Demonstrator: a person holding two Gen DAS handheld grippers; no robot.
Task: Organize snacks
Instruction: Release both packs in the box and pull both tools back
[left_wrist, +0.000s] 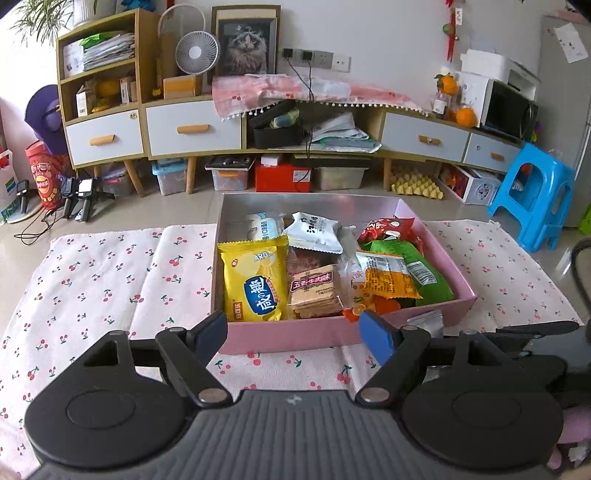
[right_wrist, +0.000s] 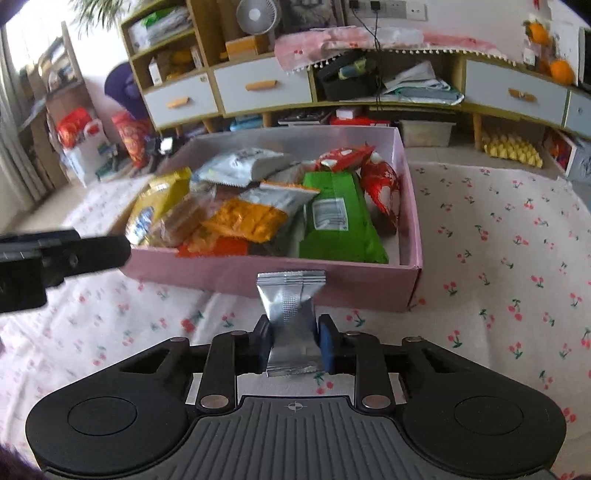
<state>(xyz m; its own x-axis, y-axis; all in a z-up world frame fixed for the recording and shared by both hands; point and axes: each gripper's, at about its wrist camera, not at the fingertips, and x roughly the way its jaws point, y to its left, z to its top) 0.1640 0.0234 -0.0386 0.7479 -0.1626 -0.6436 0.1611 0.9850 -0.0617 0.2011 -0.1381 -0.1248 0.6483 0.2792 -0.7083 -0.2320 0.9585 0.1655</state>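
Observation:
A pink box (left_wrist: 288, 334) (right_wrist: 258, 275) full of snack packets sits on the cherry-print cloth (left_wrist: 103, 280) (right_wrist: 498, 258). Inside lie a yellow packet (left_wrist: 255, 280) (right_wrist: 159, 206), a green packet (left_wrist: 424, 273) (right_wrist: 340, 218), an orange packet (right_wrist: 243, 219), red packets (right_wrist: 382, 184) and white ones (left_wrist: 314, 230). My right gripper (right_wrist: 294, 341) is shut on a silver foil packet (right_wrist: 291, 306), held just in front of the box's near wall. That packet's tip (left_wrist: 428, 321) peeks in at the right of the left wrist view. My left gripper (left_wrist: 293, 332) stands open before the box's front wall, empty.
A low cabinet with white drawers (left_wrist: 192, 129) runs along the back wall, with storage bins (left_wrist: 229, 177) under it. A blue plastic stool (left_wrist: 535, 199) stands at the right. The left gripper's finger (right_wrist: 74, 254) reaches in from the left of the right wrist view.

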